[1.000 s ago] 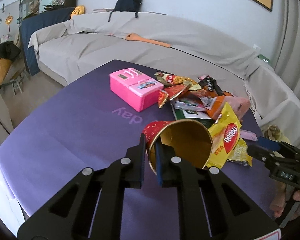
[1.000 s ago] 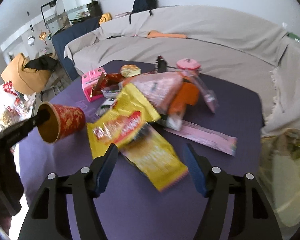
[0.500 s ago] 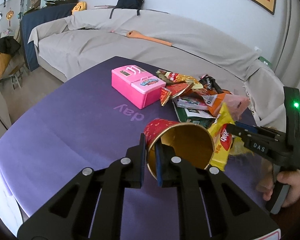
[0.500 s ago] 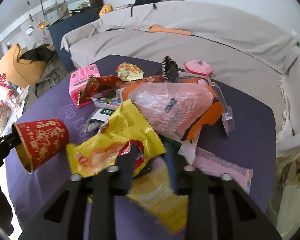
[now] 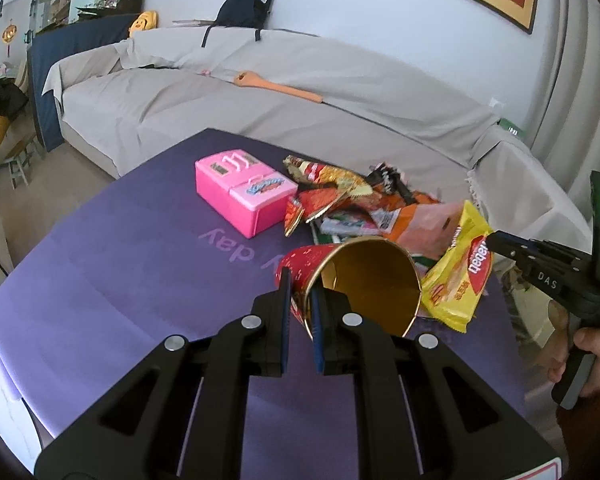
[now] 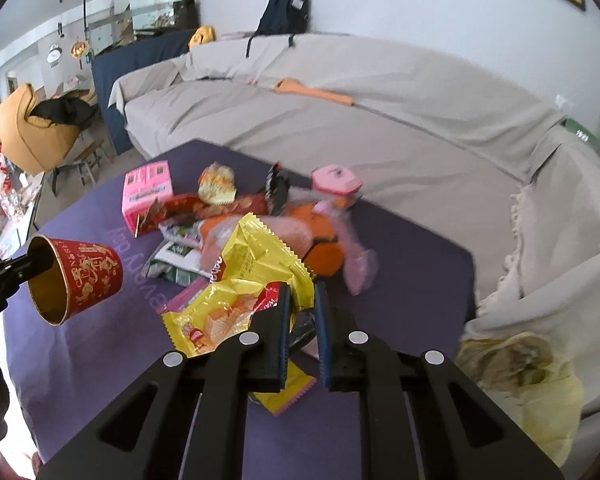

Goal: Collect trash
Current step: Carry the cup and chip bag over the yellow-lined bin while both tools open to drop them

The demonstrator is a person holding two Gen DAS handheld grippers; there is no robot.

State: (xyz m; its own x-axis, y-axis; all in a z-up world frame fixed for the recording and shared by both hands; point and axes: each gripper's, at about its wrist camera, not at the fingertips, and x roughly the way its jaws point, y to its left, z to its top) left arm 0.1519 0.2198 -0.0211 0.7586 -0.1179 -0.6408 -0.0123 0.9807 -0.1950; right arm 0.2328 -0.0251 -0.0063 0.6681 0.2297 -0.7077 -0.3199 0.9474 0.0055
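Observation:
My left gripper [image 5: 300, 280] is shut on the rim of a red paper cup [image 5: 364, 280], held tipped with its gold inside facing me. The same cup [image 6: 88, 276] shows at the left of the right wrist view. My right gripper [image 6: 300, 292] has its jaws closing, and its pads pinch a yellow snack wrapper [image 6: 256, 264]. In the left wrist view that wrapper [image 5: 460, 280] hangs off the table, right of the cup's mouth, from the right gripper [image 5: 494, 240]. A pile of snack wrappers [image 5: 340, 200] lies on the purple table [image 5: 120, 280].
A pink box [image 5: 240, 196] stands left of the pile. A second yellow packet [image 6: 284, 396] lies under my right fingers. A yellowish plastic bag [image 6: 512, 360] sits off the table's right edge. A grey covered sofa [image 5: 260, 120] runs behind.
My right gripper went from wide open to pinching the yellow wrapper, then lifted it off the table. The left gripper and its cup have hardly moved.

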